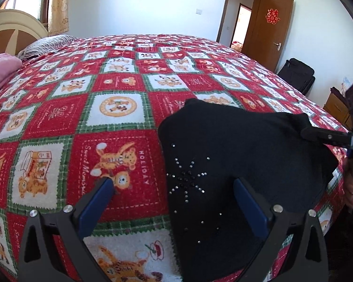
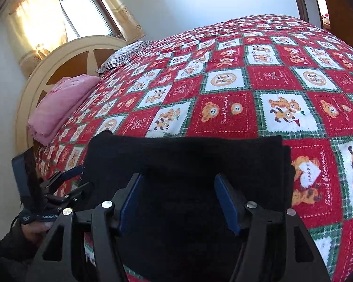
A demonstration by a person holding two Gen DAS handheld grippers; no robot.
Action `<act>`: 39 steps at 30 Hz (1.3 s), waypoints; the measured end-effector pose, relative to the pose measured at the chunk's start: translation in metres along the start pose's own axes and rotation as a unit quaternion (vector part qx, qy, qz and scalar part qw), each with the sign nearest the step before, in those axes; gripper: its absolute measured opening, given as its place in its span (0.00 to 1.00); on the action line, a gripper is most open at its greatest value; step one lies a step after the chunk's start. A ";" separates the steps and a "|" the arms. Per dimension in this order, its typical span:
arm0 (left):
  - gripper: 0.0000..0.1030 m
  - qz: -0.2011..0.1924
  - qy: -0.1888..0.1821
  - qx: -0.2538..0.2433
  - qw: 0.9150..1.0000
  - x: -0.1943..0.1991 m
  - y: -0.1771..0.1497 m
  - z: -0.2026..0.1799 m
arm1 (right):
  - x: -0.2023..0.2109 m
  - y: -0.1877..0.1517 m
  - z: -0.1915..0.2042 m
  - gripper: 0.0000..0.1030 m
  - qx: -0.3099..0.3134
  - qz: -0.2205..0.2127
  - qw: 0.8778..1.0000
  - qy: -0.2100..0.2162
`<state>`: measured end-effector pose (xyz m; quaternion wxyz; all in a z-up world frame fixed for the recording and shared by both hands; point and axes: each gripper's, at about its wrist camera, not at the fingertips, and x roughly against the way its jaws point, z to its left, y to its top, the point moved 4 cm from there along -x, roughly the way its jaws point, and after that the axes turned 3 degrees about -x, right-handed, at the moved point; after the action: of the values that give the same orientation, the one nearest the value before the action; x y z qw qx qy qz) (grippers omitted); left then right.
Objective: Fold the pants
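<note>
You have one pair of black pants on one bed, two pillows, pink and striped, at its head, and two grippers, left and right.

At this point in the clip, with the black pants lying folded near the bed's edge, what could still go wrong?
1. The pants sit close to the near edge of the bedspread; a nudge could slide them off.
2. The left gripper, jaws open, straddles the bundle's edge beside the rhinestone pattern; a fingertip could snag it and drag the fold open.
3. The right gripper is open just above the fabric, so pulling away low may ruffle the top layer.
</note>
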<state>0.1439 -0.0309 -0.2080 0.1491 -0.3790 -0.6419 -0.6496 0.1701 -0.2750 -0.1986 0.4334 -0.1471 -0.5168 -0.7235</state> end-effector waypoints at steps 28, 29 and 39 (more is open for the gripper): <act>0.86 -0.025 -0.082 0.056 0.995 -0.007 0.010 0.004 | 0.014 -0.024 -0.067 0.65 -0.085 -0.005 0.996 -0.002; 0.83 -0.026 -0.087 0.061 0.994 -0.006 0.010 0.006 | 0.014 -0.024 -0.067 0.62 -0.088 -0.006 0.996 0.000; 0.44 -0.021 -0.103 0.037 0.994 -0.012 0.013 -0.008 | 0.010 -0.024 -0.068 0.51 -0.091 -0.014 0.996 0.008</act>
<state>0.1582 -0.0436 -0.2055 0.0825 -0.4242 -0.6852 -0.5863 0.1615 -0.3368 -0.2362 0.4127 -0.1730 -0.4467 -0.7747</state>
